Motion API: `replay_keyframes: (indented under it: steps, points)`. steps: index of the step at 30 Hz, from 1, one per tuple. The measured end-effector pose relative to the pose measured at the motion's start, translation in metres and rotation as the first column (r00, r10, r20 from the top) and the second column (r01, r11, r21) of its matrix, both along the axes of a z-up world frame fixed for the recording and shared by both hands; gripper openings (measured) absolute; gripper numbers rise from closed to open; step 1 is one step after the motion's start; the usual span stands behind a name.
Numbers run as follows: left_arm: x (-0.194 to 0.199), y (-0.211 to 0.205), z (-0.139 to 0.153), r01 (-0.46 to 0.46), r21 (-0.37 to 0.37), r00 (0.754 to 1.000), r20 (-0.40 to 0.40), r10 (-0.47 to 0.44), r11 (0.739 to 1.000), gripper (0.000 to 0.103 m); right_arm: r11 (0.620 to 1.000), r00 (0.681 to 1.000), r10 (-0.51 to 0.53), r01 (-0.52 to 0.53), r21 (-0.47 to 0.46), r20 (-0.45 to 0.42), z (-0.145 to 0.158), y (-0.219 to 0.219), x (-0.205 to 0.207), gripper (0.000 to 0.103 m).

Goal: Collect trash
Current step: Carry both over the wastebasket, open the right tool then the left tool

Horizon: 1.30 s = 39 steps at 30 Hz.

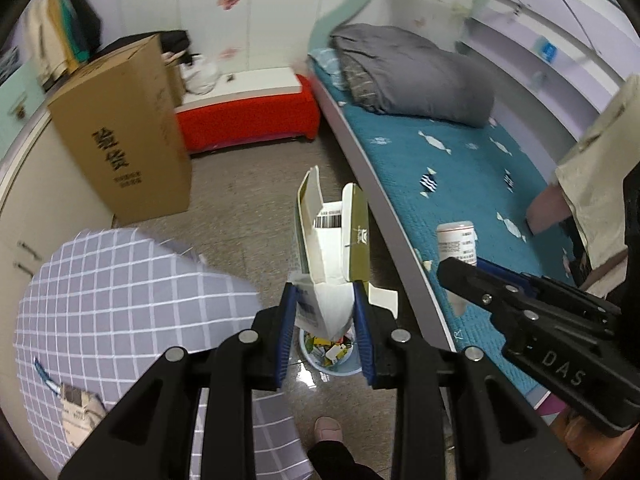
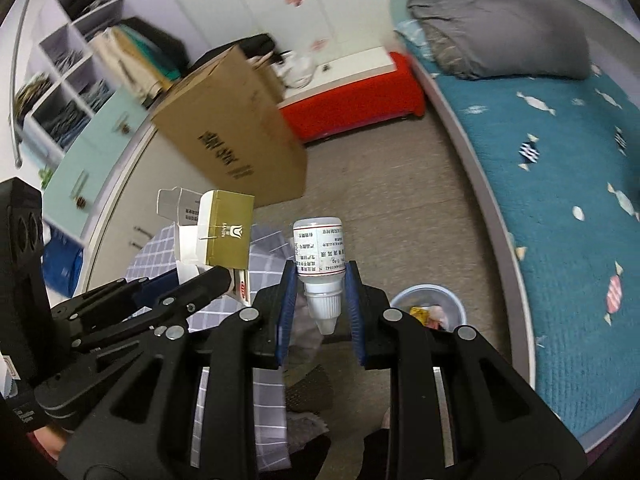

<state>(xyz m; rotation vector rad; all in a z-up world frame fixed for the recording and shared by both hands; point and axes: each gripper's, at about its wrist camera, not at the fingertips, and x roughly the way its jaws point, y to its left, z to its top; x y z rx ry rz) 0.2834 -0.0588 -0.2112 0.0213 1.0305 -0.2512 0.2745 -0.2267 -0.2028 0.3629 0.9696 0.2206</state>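
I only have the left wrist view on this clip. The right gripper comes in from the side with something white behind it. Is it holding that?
Observer: Yes. The right gripper is shut on a small white bottle, its nozzle cap pointing back toward the camera.
Operator: Where is the bin from that side?
Observer: The trash bin sits on the floor just right of the right gripper, beside the bed, with wrappers inside.
Operator: And my carton's outer face?
Observer: The carton in the left gripper shows a gold panel with a small logo.
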Motion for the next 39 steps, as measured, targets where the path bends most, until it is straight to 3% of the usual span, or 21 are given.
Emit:
replay_keyframes:
  steps: [9, 26, 27, 28, 29, 30, 39]
  points:
    - [0.013, -0.042, 0.000, 0.049, 0.045, 0.999, -0.007, -0.049, 0.998, 0.027, 0.998, 0.998, -0.069, 0.069, 0.010, 0.011, 0.001, -0.040, -0.002, 0.024]
    - [0.023, -0.063, 0.003, 0.074, 0.076, 0.997, 0.003, -0.074, 0.994, 0.027, 0.992, 0.992, -0.125, 0.124, 0.019, 0.024, -0.001, -0.062, 0.004, 0.025]
    - [0.023, -0.063, 0.003, 0.074, 0.078, 0.997, 0.003, -0.075, 0.994, 0.027, 0.992, 0.992, -0.121, 0.120, 0.035, 0.022, -0.003, -0.064, 0.006, 0.026]
    - [0.024, -0.063, 0.003, 0.075, 0.079, 0.997, 0.003, -0.075, 0.994, 0.028, 0.992, 0.993, -0.119, 0.119, 0.041, 0.019, -0.004, -0.063, 0.007, 0.037]
    - [0.024, -0.063, 0.003, 0.076, 0.079, 0.997, 0.001, -0.076, 0.994, 0.028, 0.991, 0.991, -0.131, 0.131, 0.028, 0.019, -0.004, -0.064, 0.008, 0.056]
    - [0.025, -0.064, 0.003, 0.076, 0.081, 0.997, 0.000, -0.076, 0.994, 0.028, 0.990, 0.989, -0.142, 0.142, 0.019, 0.028, -0.004, -0.065, 0.008, 0.059]
    - [0.029, -0.069, 0.003, 0.085, 0.083, 0.996, -0.003, -0.085, 0.993, 0.028, 0.990, 0.989, -0.140, 0.140, 0.007, 0.042, 0.001, -0.064, 0.008, 0.059]
